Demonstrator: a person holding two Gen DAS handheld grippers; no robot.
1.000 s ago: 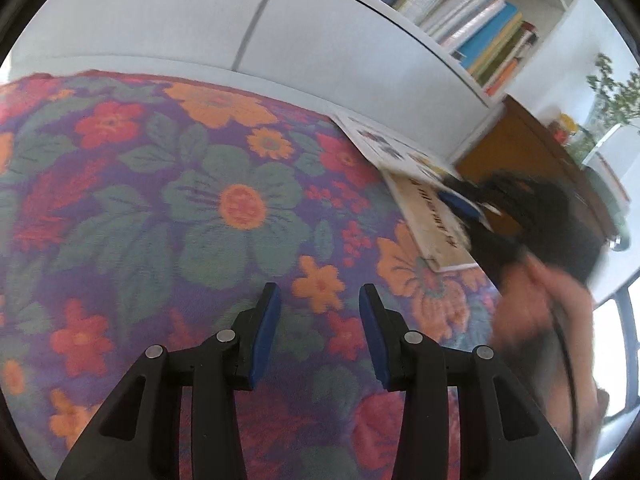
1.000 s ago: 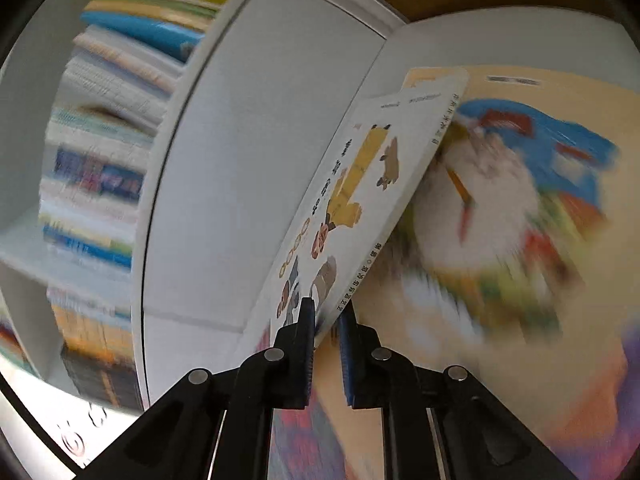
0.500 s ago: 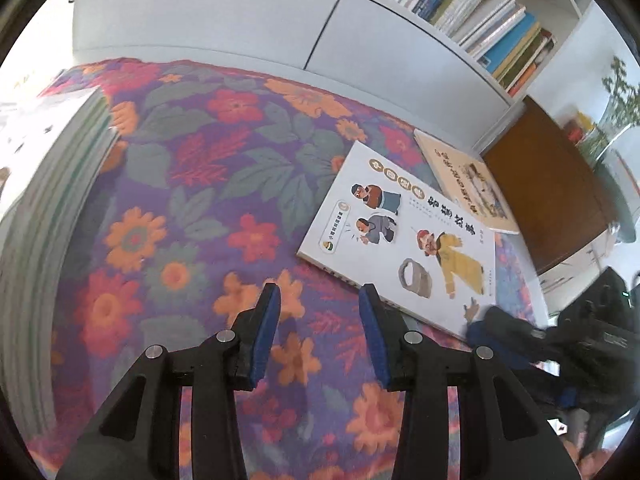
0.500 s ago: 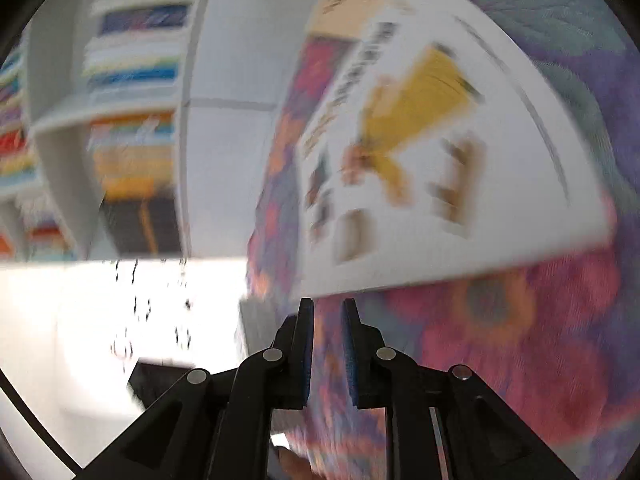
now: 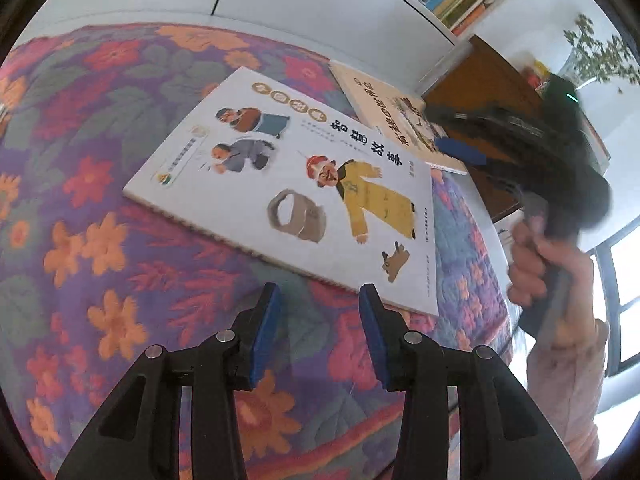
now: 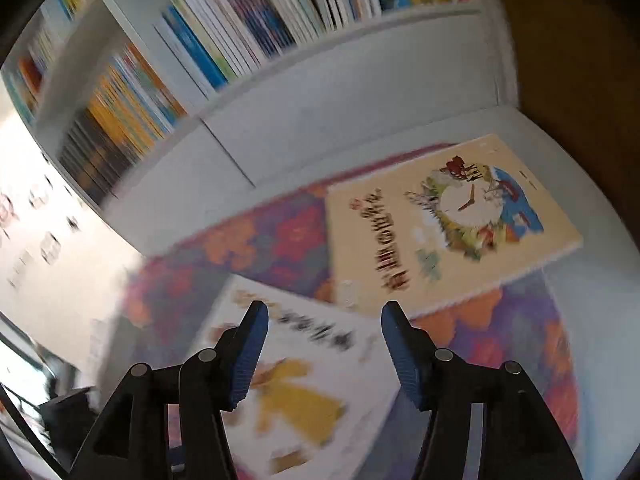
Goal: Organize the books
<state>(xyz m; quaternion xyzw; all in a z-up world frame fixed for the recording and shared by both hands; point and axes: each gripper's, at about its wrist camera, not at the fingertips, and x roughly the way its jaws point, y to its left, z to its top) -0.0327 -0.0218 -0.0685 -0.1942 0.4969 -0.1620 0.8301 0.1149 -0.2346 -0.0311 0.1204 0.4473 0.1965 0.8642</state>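
Released a moment ago, the white book (image 5: 288,184) is now lying flat at frame centre on the floral cloth (image 5: 100,208), its far corner overlapping the tan book (image 6: 448,216). I am spreading the right gripper (image 6: 324,344), jaws just opening, nothing between them. My left gripper (image 5: 316,320) is hovering slightly parted and empty, angled down near the white book's edge. Risk: snagging that edge, shoving both books askew.

Left claw (image 5: 319,300) points steeply down, jaws parted and empty. Right claw (image 6: 322,316), gripped by a hand (image 5: 536,264) at far right, has just been opening, nothing between its jaws
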